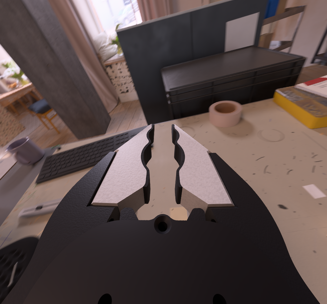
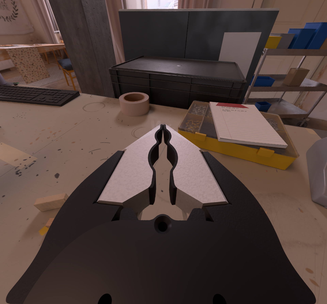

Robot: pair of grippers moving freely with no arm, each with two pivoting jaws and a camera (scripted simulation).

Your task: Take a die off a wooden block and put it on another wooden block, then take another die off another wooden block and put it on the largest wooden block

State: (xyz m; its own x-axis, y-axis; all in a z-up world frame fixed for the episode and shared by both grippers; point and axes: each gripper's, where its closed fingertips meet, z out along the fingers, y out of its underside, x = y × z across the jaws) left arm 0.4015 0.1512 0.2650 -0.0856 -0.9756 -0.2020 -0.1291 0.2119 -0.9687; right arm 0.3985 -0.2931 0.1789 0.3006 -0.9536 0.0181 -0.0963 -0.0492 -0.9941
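My left gripper [image 1: 162, 127] is open and empty above the beige table, with a narrow gap between its fingers. My right gripper [image 2: 162, 126] is shut with its tips touching and holds nothing. In the right wrist view a pale wooden block [image 2: 50, 201] lies on the table at the lower left, beside the gripper body. A second wooden piece with a yellow thing under it [image 2: 46, 227] peeks out just below it, mostly hidden by the gripper. No die shows in either view.
A tape roll [image 2: 134, 103] [image 1: 225, 113] stands ahead. A yellow parts box [image 2: 235, 146] with a notepad [image 2: 244, 123] lies at the right. A black keyboard [image 2: 38, 94] [image 1: 85, 155] and a purple mug [image 1: 24, 151] lie left. A black crate [image 2: 177, 81] stands behind the table. A grey object [image 2: 316, 171] is at the right edge.
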